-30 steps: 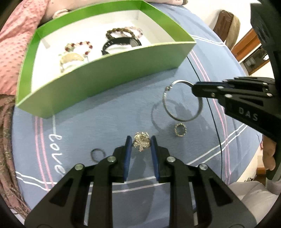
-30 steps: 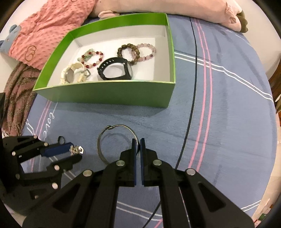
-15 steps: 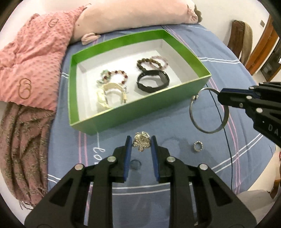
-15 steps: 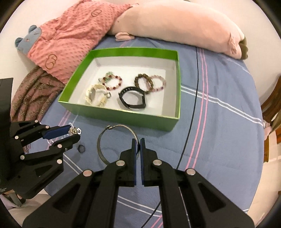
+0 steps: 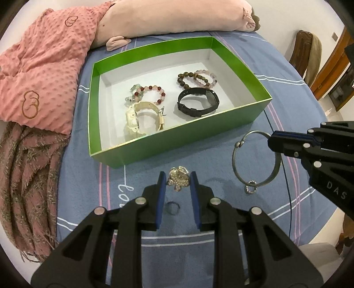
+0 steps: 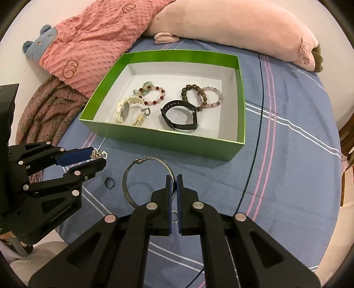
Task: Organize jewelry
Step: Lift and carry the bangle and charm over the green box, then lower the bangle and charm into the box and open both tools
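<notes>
My left gripper (image 5: pixel 177 180) is shut on a pearl flower brooch (image 5: pixel 178 180) and holds it above the blue bedsheet, in front of the green box (image 5: pixel 223 127). My right gripper (image 6: pixel 174 179) is shut on a silver bangle (image 6: pixel 132 171), also lifted, to the right of the left one; the bangle also shows in the left wrist view (image 5: pixel 239 152). The box holds a white watch (image 5: pixel 141 117), a black watch (image 5: pixel 197 103) and beaded bracelets (image 5: pixel 194 77). A small dark ring (image 5: pixel 172 207) and a sparkly ring (image 5: pixel 251 189) lie on the sheet.
A pink dotted blanket (image 5: pixel 39 62) and a long pink pillow (image 5: pixel 172 17) lie behind the box. A brown fringed scarf (image 5: pixel 26 177) lies at the left. A thin dark cable (image 6: pixel 257 124) runs across the sheet at the right of the box.
Both grippers have risen and drawn back from the box, each still holding its piece. The box interior now shows more fully from above.
</notes>
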{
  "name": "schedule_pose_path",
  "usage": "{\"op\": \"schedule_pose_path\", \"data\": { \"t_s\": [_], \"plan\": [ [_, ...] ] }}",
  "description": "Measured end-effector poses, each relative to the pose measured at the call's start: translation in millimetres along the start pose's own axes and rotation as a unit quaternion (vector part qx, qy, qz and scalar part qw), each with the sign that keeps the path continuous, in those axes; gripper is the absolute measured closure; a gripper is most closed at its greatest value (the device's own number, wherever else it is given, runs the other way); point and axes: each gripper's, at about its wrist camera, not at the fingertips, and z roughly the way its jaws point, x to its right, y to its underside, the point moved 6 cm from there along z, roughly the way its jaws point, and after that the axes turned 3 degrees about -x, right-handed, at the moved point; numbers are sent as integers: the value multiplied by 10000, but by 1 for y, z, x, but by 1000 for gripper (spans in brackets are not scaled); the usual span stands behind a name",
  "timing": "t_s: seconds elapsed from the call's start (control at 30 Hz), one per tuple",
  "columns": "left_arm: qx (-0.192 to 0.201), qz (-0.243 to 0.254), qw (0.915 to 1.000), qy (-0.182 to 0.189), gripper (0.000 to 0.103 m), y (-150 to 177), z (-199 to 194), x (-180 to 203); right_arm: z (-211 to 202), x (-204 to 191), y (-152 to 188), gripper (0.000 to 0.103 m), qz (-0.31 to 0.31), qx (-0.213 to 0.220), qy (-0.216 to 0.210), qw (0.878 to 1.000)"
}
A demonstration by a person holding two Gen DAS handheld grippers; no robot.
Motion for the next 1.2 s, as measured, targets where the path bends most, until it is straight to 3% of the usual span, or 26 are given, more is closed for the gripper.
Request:
{"op": "schedule_pose_path", "data": {
  "t_s": [0.37,0.83,1.2],
  "plan": [
    [226,-358,9991,-7,81,-25,-15,-28,-12,7,-28,100,77,238,-187,9995],
    [555,-291,9979,-147,81,-70,-29,-38,-21,9,-78,99,-30,551,-179,9983],
    [453,-613,9969,-176,81,-137,13,-65,14,45,-144,99,432,543,-363,9969]
  ]
}}
